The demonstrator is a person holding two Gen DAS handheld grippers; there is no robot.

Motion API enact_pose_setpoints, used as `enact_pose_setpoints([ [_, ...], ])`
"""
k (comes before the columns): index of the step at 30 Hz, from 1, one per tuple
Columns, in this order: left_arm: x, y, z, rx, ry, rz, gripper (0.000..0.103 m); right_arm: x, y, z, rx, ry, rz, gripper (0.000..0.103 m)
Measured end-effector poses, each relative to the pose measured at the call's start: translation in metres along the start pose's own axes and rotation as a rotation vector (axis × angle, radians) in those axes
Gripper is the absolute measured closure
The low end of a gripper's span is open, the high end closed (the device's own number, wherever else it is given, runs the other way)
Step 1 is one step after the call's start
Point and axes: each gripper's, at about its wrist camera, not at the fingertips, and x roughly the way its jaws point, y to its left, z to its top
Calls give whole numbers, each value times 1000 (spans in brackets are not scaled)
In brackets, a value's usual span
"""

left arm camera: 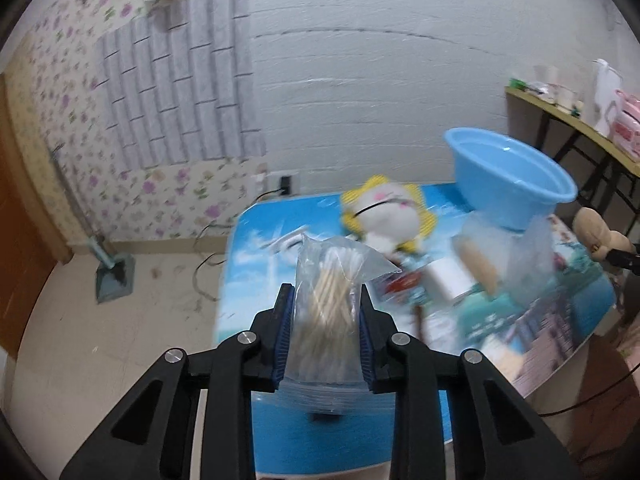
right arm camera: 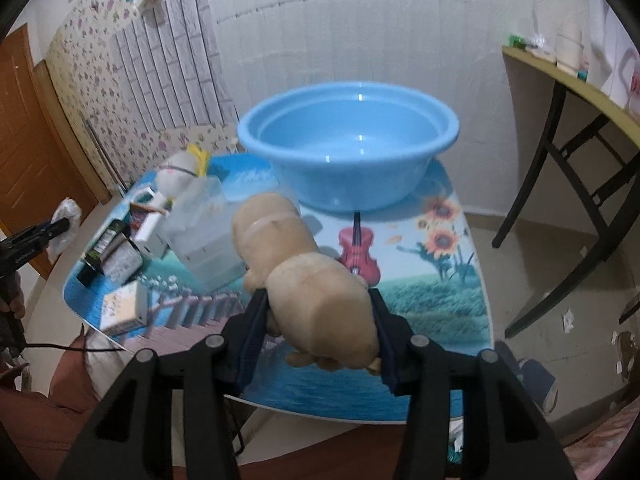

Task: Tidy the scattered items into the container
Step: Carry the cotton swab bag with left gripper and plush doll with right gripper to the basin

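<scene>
Over the picture table (right arm camera: 420, 292), my left gripper (left arm camera: 325, 300) squeezes a clear bag of cotton swabs (left arm camera: 332, 280) between its two pads. My right gripper (right arm camera: 318, 300) is closed around a soft tan plush toy (right arm camera: 316, 292) and lifts it. At the back of the table sits the blue basin (right arm camera: 348, 144), with nothing in it, just past the toy.

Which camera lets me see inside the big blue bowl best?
The right wrist view. There the blue bowl sits in the middle and its whole rim and empty inside show. In the left wrist view the bowl is off to the right and blurry, so you mostly see its outer wall.
</scene>
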Motion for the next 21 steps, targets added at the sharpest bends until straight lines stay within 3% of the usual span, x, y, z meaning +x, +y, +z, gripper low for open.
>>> enact_pose_setpoints([
  [13,11,-110,82,149,-84,-203,76,-11,-14,51,13,-146,9,56],
  [21,57,-172,116,214,-49,-275,76,18,-31,90,12,-162,6,56],
])
